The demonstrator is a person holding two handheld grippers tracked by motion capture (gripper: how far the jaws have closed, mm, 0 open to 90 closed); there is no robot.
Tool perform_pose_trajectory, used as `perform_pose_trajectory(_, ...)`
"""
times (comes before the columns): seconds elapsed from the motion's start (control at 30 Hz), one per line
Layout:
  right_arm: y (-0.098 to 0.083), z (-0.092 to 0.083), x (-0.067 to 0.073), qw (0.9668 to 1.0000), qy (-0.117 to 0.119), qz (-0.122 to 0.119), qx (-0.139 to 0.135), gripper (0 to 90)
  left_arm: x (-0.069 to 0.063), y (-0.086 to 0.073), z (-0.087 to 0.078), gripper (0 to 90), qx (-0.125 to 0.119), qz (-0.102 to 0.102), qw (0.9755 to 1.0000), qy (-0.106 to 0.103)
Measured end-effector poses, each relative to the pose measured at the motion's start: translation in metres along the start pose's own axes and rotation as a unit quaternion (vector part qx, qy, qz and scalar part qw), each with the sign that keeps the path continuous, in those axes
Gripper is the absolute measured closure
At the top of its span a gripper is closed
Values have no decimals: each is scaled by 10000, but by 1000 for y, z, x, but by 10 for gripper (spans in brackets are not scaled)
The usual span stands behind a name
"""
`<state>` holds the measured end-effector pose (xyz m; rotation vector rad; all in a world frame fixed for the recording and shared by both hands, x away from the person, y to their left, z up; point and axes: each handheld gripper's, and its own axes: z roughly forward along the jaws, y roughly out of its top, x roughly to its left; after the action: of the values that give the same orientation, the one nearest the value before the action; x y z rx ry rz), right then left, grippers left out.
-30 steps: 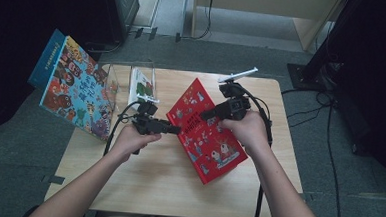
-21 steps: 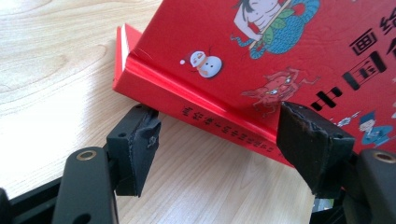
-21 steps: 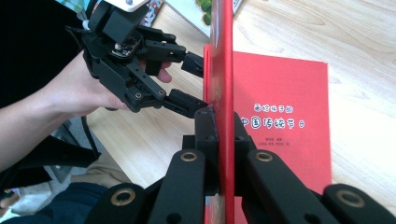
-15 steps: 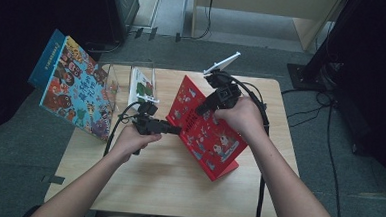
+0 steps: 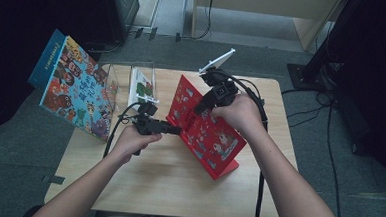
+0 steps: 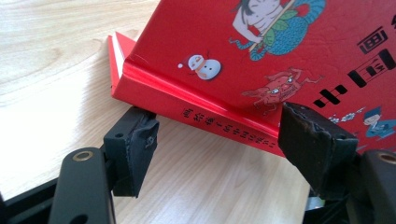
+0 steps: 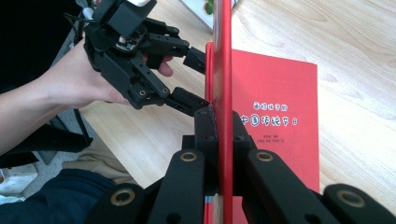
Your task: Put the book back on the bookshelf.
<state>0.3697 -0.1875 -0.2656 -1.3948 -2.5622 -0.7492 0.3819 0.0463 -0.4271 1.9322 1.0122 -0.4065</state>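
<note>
A red picture book (image 5: 207, 137) lies on the wooden table (image 5: 152, 186). Its front cover (image 7: 223, 56) is lifted steeply, and I see it edge-on in the right gripper view. My right gripper (image 7: 223, 126) is shut on that cover's edge, high over the book (image 5: 202, 105). Under it shows a red inner page with a title (image 7: 275, 135). My left gripper (image 5: 172, 130) lies low at the book's left side. Its jaws are open and have just widened a little. The spine (image 6: 219, 123) lies just beyond its pads (image 6: 133, 149), which do not press on it.
A large colourful picture book (image 5: 74, 90) leans at the table's left edge. A clear stand (image 5: 113, 87) at the back left holds a white and green book (image 5: 143, 86). Cables trail from both grippers; the right one's (image 5: 254, 94) loops over the back right.
The right gripper has risen and swung the red cover from nearly flat to steeply raised. The left hand has stayed at the spine.
</note>
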Motion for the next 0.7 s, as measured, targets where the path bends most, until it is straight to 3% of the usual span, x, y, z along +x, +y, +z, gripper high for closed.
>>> perform_pose_trajectory(0.07, -1, -2, 2, 10000, 17, -51, -11, 878, 0, 1, -1, 276, -11, -25, 10000, -94)
perform_pose_trajectory(0.2, -4, -10, 7, 9997, 134, -155, -146, 871, -3, 5, -8, 269, -98, 119, 9997, -177)
perform_pose_trajectory(0.37, -10, -20, 12, 9985, 276, -315, -340, 854, -10, 14, -14, 248, -28, 179, 9995, -250)
perform_pose_trajectory(0.57, -18, -31, 19, 9968, 267, -562, -501, 845, -12, 18, -16, 247, -124, 198, 9986, -477)
perform_pose_trajectory(0.7, -21, -35, 20, 9953, 277, -673, -638, 844, -16, 20, -20, 249, -211, 303, 9986, -389)
